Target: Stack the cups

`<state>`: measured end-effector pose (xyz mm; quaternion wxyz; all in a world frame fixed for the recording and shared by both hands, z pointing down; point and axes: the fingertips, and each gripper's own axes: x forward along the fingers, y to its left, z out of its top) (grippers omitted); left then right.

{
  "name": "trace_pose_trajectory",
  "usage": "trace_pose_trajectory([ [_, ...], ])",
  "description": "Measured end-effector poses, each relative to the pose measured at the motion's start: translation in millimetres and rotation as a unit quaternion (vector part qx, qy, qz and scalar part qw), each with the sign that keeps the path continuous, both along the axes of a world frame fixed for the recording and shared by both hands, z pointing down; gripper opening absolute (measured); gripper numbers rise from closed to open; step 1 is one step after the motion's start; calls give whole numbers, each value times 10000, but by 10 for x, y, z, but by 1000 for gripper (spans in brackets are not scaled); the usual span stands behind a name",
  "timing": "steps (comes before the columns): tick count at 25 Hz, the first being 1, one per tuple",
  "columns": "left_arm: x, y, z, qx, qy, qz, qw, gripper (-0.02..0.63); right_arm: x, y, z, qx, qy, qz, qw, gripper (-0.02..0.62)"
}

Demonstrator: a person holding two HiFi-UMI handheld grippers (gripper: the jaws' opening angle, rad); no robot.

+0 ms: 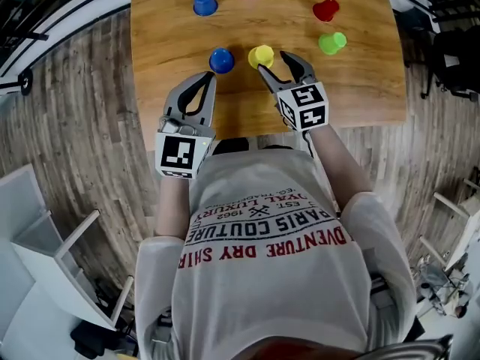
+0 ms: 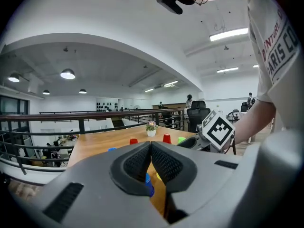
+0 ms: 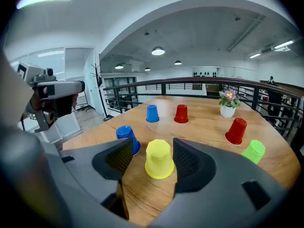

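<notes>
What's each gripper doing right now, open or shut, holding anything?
Left gripper: shut, empty.
Right gripper: open, yellow cup standing between its jaws, not gripped.

right gripper (image 1: pixel 274 61), fingers (image 1: pixel 298 67) spread, just beside yellow cup (image 1: pixel 261 55), left gripper (image 1: pixel 208 79), fingers together, just short of blue cup (image 1: pixel 221 60), wooden desk (image 1: pixel 360 88)

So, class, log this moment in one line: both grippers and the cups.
left gripper: shut, empty | right gripper: open, yellow cup between jaws, not gripped | cups: none stacked
</notes>
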<state>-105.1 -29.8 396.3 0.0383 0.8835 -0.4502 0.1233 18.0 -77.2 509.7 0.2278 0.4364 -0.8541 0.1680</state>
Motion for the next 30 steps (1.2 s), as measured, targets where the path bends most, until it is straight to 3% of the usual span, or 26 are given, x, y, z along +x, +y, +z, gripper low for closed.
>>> trace_pose_trajectory([
  [10, -152, -299, 218, -295, 113, -2, 9995, 17, -66, -226, 401, -457, 256, 159, 9985, 262],
  [13, -161, -332, 251, -316, 74, 45, 9995, 17, -58, -218, 447, -470, 313, 224, 9982, 230],
  [30, -554, -282, 312, -352, 148, -329, 9987, 17, -456, -163, 427, -367, 324, -84, 9988, 229],
])
